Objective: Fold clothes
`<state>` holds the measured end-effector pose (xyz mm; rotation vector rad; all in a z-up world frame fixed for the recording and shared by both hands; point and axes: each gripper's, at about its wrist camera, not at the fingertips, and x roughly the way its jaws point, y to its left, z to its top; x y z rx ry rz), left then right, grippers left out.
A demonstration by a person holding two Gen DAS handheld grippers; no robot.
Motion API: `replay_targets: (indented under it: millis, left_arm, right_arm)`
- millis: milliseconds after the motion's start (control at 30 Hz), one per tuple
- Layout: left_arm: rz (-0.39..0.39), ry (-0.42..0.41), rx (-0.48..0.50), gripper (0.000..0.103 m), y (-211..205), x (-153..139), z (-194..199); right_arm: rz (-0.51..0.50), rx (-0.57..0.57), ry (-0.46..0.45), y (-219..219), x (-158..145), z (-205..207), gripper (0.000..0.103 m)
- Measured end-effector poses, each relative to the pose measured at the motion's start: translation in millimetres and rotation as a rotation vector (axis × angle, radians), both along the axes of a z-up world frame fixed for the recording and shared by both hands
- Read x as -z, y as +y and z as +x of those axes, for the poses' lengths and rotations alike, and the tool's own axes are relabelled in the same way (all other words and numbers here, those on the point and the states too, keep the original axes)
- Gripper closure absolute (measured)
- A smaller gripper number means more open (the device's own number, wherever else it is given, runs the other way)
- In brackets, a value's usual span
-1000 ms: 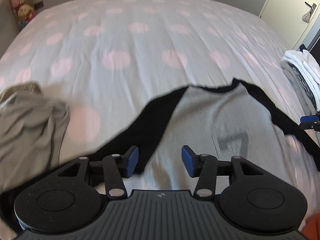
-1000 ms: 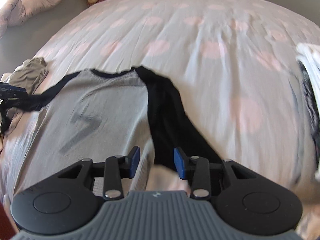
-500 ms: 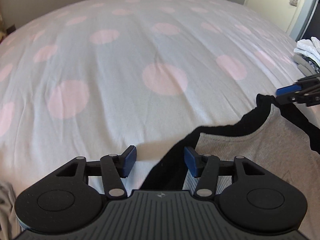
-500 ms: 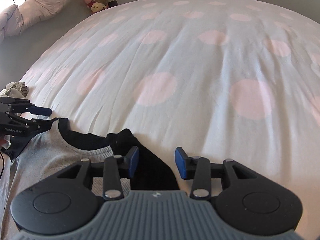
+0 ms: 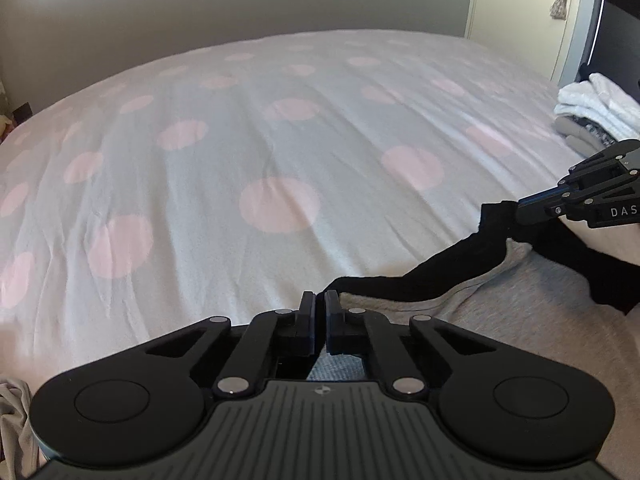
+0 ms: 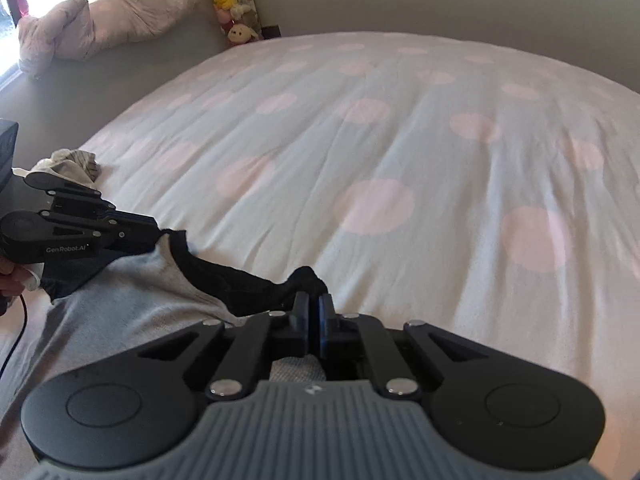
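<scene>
Both your grippers have travelled up the shirt (image 5: 500,320) to its shoulders, and their jaws have just been closing. Your left gripper (image 5: 320,304) is now pinched on the black fabric at one end of the collar; your right gripper (image 6: 314,306) is clamped on the black shoulder at the other end, with cloth between the pads in both views.

You are early in the fold: the grey-and-black shirt lies spread on the spotted bedspread (image 6: 380,140) near you, gripped but not yet folded at all (sleeves and body still to go).

A stack of folded clothes (image 5: 592,112) sits at the right edge, probably finished pieces. A crumpled garment (image 6: 68,164) waits at the left. Nothing blocks the open bedspread ahead.
</scene>
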<state>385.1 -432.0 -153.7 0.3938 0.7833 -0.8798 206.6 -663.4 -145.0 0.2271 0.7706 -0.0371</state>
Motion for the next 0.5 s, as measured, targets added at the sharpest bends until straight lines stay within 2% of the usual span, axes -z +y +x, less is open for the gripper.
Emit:
replay_targets:
  millis: [133, 300, 400, 500]
  left_arm:
    - [-0.028, -0.014, 0.070, 0.100, 17.0, -19.7, -32.4]
    - [0.042, -0.034, 0.111, 0.100, 32.9, -11.6, -60.7]
    - [0.104, -0.065, 0.080, 0.088, 34.9, -4.8, -56.3]
    - [0.113, -0.077, 0.030, 0.081, 34.3, -7.3, -41.7]
  right_arm:
    - [0.000, -0.062, -0.032, 20.5, -17.7, -34.7, 0.099]
    - [-0.046, -0.190, -0.005, 59.7, -10.8, -73.0, 0.099]
    - [-0.060, -0.219, 0.037, 72.1, 4.4, -84.1, 0.099]
    - [-0.072, -0.192, 0.032, 67.8, 8.2, -86.3, 0.098]
